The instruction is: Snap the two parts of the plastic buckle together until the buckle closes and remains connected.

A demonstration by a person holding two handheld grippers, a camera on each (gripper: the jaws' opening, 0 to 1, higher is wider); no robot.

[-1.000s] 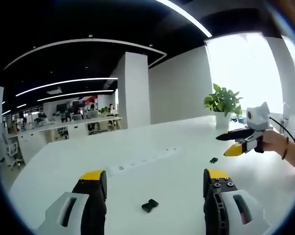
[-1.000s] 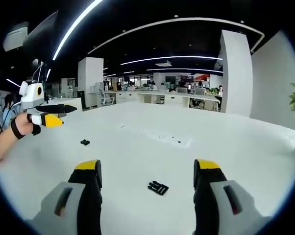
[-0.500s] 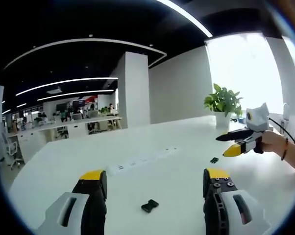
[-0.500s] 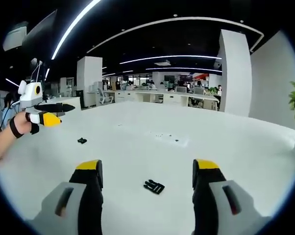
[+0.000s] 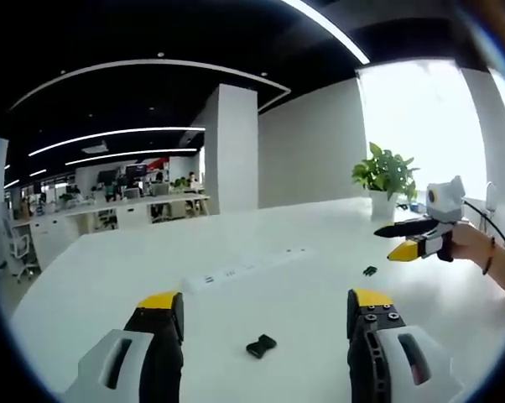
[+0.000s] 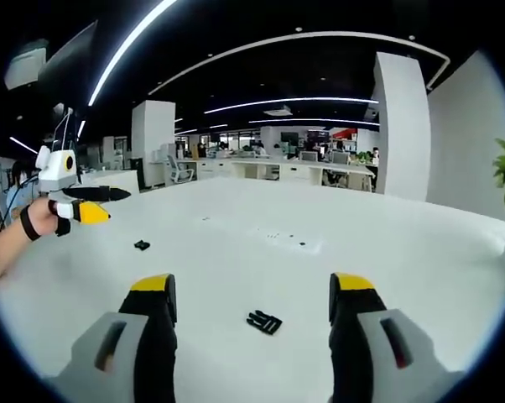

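Left gripper view: the left gripper [image 5: 266,315] stands released, jaws wide apart and empty, over the white table [image 5: 110,285]. One buckle part, the socket half [image 5: 261,345], lies flat on the table between the jaws, just ahead at 12 o'clock, its long axis slanting toward 2 o'clock. A second small dark piece, the pronged half [image 5: 369,271], sits farther out at about 2 o'clock, below the right gripper [image 5: 397,240], which enters from 3 o'clock in a person's hand [image 5: 479,249]. A potted plant [image 5: 387,174] stands at the far table edge. Right gripper view: the right gripper [image 6: 251,290] is likewise released and empty, and the pronged half [image 6: 264,321] lies between its jaws at 12 o'clock, long axis pointing toward 4 o'clock. The socket half [image 6: 142,245] rests well apart at 10 o'clock, under the left gripper [image 6: 101,202]. Judgement: each gripper is nearer its own half; the coming move is a straight descent onto each, and nothing is joined yet.
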